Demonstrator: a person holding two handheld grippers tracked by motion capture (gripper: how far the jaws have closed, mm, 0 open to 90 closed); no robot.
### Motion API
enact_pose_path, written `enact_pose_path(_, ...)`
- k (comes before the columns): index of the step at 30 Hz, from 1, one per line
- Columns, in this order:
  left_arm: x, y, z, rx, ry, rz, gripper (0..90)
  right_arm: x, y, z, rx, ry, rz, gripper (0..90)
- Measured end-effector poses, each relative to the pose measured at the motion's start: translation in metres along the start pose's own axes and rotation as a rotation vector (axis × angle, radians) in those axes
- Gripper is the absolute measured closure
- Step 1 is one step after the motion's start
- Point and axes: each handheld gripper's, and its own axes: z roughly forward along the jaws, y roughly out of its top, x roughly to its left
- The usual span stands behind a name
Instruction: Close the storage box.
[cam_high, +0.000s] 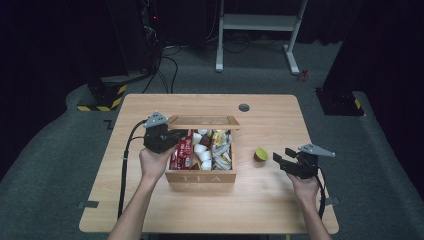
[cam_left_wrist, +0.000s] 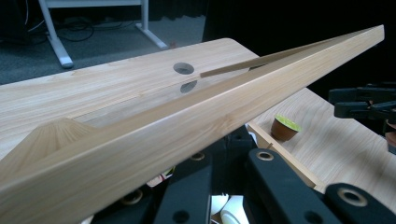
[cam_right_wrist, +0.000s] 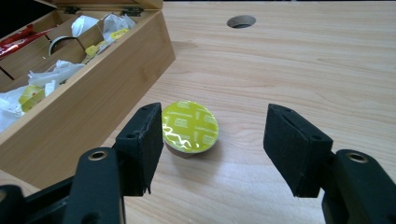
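Your right tongs (cam_right_wrist: 212, 149) sit closest to the lens, jaws spread wide with nothing between the pads, and the green-lidded coffee pod (cam_right_wrist: 190, 127) stands on the tabletop (cam_right_wrist: 299, 65) just past them, right beside the tea box (cam_high: 201, 150). Left tongs (cam_high: 167, 137) are clamped shut on the lid (cam_left_wrist: 196, 126), I'd guess propping it up so the pod can drop in.

The table (cam_right_wrist: 303, 60) is pale, smooth matt wood, and so is the tea box (cam_high: 200, 176). The capsule (cam_right_wrist: 190, 127) has a glossy foil top. The right gripper (cam_right_wrist: 212, 149) has matt black pads.
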Motion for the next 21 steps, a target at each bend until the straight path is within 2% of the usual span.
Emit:
enact_pose_path(12,-0.001,-0.003,0.0,-0.001,-0.004,-0.006,90.0,-0.01,-0.017,-0.013,-0.002,-0.016,0.023,40.3)
enact_pose_path(18,-0.001,-0.005,0.0,-0.001,-0.006,-0.003,90.0,-0.014,-0.031,-0.013,0.025,-0.037,0.036,41.2)
enact_pose_path(21,-0.002,-0.006,-0.001,-0.001,-0.008,-0.007,90.0,-0.015,-0.039,-0.012,0.046,-0.059,0.025,41.6)
